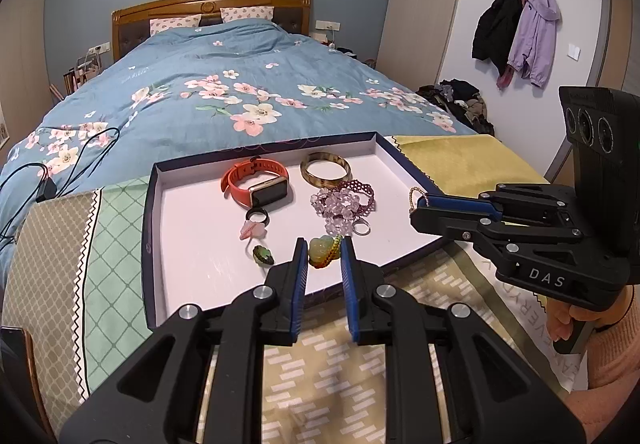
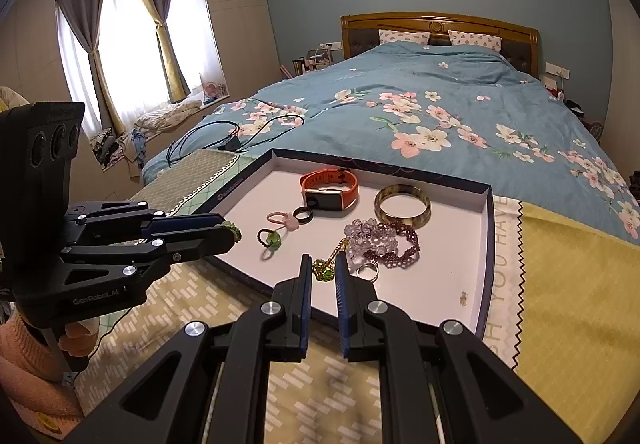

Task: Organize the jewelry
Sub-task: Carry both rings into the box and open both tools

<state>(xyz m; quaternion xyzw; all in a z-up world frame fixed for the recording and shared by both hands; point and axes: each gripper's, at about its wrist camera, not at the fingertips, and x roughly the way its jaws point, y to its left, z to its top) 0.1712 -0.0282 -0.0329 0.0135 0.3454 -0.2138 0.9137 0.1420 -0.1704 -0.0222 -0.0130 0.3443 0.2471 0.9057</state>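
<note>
While a green-yellow pendant [image 1: 322,251] is clamped by the left hand-held gripper [image 1: 324,250] over the tray [image 2: 486,228], only the right wrist view shows a gold-chained green charm [image 2: 325,271] pinched by the right hand-held gripper [image 2: 323,271], with watch [image 2: 329,191] and bangle [image 2: 402,204] beyond.

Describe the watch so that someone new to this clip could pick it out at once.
Start at the shallow white tray lying at the foot of the bed. The watch sits toward the tray's far edge, left of the brown bangle. It alone has an orange strap and a dark rectangular screen.
</note>
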